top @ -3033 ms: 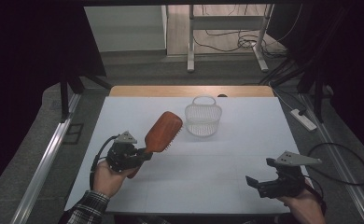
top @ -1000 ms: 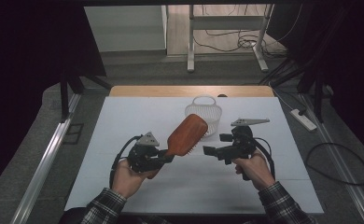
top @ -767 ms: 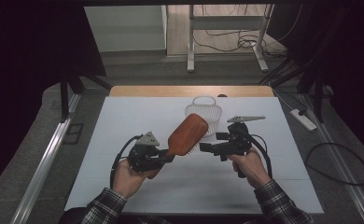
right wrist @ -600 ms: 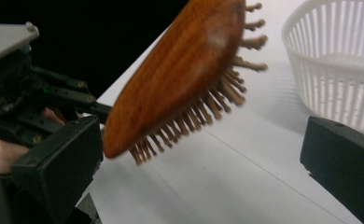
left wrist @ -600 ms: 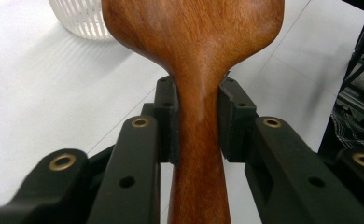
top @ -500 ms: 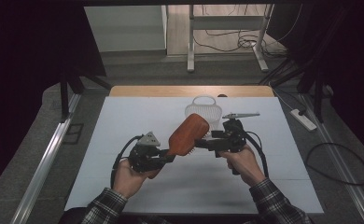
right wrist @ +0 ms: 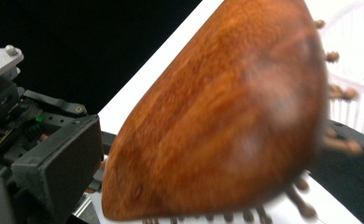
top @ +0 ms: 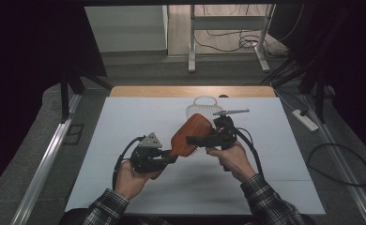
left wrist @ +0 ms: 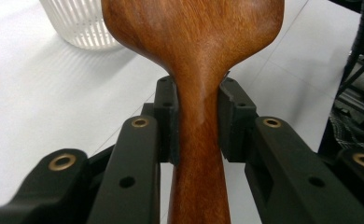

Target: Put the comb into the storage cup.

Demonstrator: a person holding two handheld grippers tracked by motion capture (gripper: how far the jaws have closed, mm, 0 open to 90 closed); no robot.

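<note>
white table (top: 125, 140): one wooden hairbrush (top: 190, 135), one basket (top: 203, 105), two hand-held grippers.

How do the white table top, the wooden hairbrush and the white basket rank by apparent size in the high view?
1. White table top, by far the largest.
2. Wooden hairbrush.
3. White basket, partly hidden behind the brush and farther from the camera, so ranks 2 and 3 are unsure.

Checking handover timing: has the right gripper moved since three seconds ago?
Yes. The right gripper came from the table's near right corner leftward and away, beside the white basket.
</note>
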